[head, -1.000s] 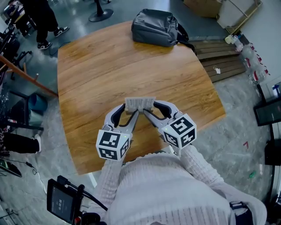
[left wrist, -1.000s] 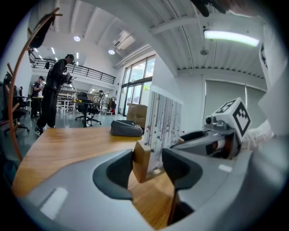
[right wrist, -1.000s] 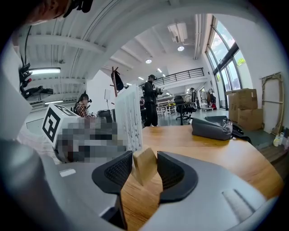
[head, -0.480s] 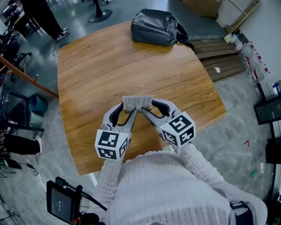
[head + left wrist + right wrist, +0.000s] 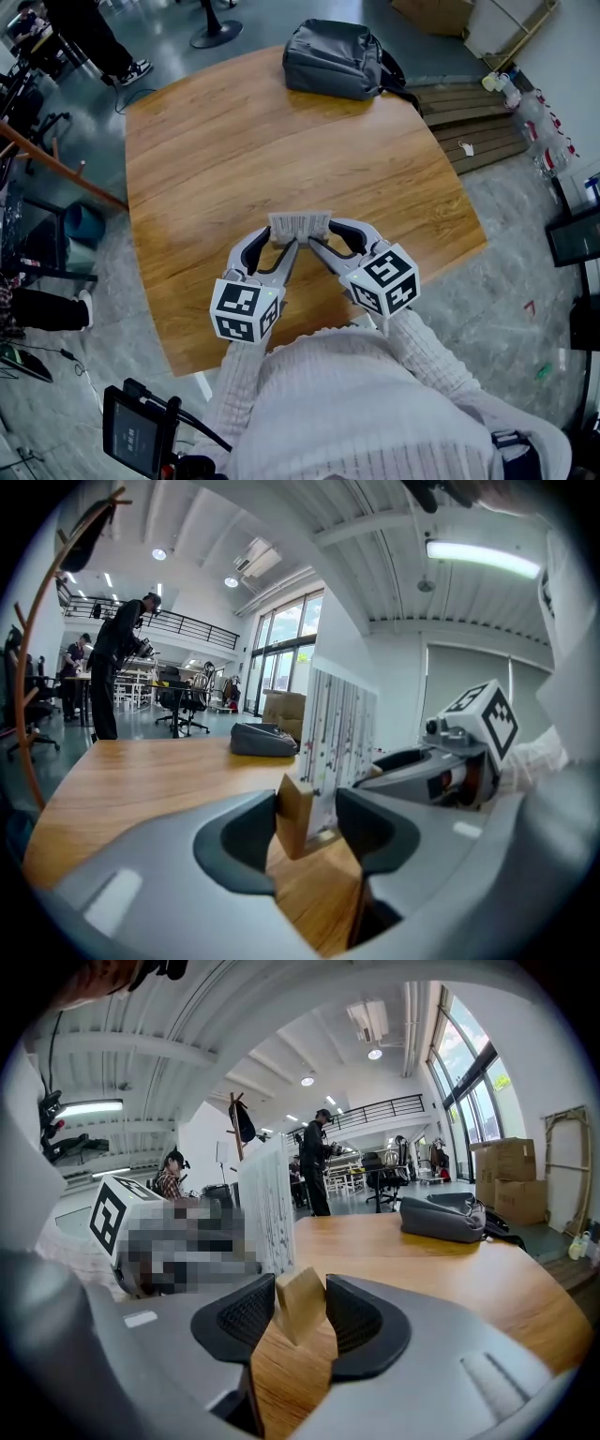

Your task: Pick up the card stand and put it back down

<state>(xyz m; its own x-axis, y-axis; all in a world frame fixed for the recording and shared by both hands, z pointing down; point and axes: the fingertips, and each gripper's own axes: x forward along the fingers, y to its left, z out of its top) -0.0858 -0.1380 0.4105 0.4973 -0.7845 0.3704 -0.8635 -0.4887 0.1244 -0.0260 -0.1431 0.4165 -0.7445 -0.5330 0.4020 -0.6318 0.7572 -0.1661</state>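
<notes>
Holding the stand (image 5: 299, 225) by both ends, low over the near part of the table (image 5: 234, 141).
Left gripper (image 5: 277, 243) and right gripper (image 5: 318, 241) stand fairly wide, each clamped on 1 end of the blocky pale wood base (image 5: 300, 1305); a thin, stiff printed card (image 5: 339, 733) rises from it. We judge the lift in hand; next, lower it level, then release.

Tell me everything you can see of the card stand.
The card stand is a pale wooden block with a white, colour-speckled card standing upright in it. It is over the table; the left gripper and right gripper each clamp one end of the block. Whether it touches the table is unclear.
</notes>
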